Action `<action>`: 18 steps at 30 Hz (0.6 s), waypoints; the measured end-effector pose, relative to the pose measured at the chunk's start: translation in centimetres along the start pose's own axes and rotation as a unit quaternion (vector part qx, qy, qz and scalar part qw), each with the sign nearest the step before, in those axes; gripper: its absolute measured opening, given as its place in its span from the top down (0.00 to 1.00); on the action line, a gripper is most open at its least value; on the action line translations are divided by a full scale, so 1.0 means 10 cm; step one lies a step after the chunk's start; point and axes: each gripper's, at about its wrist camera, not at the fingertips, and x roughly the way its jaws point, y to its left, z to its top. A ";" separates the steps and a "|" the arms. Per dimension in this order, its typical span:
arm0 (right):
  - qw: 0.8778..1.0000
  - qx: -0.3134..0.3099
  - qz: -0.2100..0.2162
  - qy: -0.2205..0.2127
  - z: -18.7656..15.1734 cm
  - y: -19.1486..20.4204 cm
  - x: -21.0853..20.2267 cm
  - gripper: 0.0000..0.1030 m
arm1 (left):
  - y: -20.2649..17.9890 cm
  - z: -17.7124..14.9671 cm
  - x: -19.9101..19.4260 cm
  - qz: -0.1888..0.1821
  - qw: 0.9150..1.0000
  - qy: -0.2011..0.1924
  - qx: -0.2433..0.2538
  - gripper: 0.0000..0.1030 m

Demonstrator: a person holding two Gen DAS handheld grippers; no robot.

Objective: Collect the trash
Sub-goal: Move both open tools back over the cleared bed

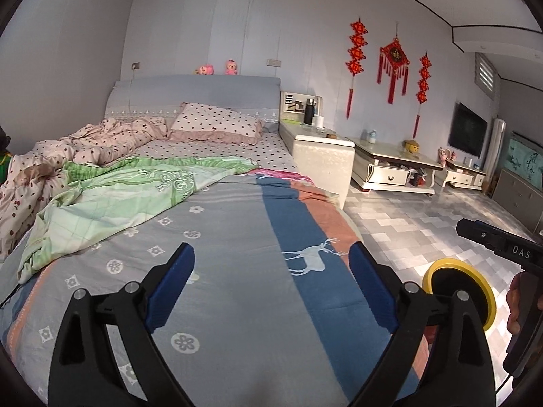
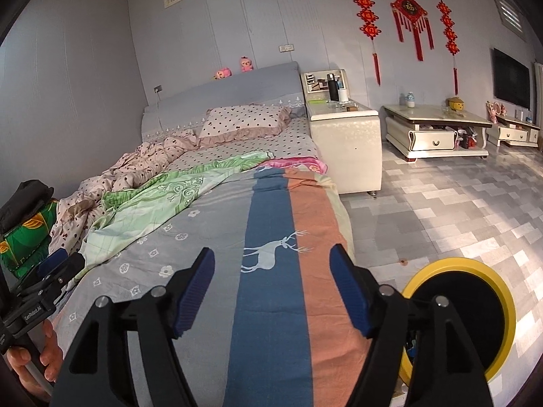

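Observation:
A round bin with a yellow rim and black inside [image 2: 465,315] stands on the floor at the right of the bed's foot; it also shows in the left wrist view [image 1: 461,295]. My left gripper [image 1: 271,271] is open and empty above the striped bedspread [image 1: 237,237]. My right gripper [image 2: 271,271] is open and empty above the same bedspread [image 2: 268,203], left of the bin. Each gripper shows at the edge of the other's view. No piece of trash is plain to see on the bed.
A green sheet [image 1: 112,196] and a spotted quilt [image 1: 68,149] lie crumpled on the bed. A white bedside cabinet [image 2: 346,135] holds a black flask [image 2: 333,87] and a paper roll. A low white table [image 2: 437,132] stands on the tiled floor [image 2: 441,210].

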 end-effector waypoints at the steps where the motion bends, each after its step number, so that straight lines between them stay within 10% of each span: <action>1: 1.000 -0.001 0.002 0.002 -0.04 0.04 0.02 0.26 | 0.07 -0.06 -0.05 0.002 1.000 -0.001 -0.004 0.12; 6: 1.000 -0.007 0.004 0.003 -0.25 0.15 0.07 0.09 | 0.25 -0.38 -0.19 0.023 0.999 -0.002 -0.022 0.09; 18: 1.000 -0.014 -0.023 -0.007 -0.77 0.34 0.06 0.08 | 0.17 -1.04 -0.39 0.022 0.998 0.014 -0.049 0.08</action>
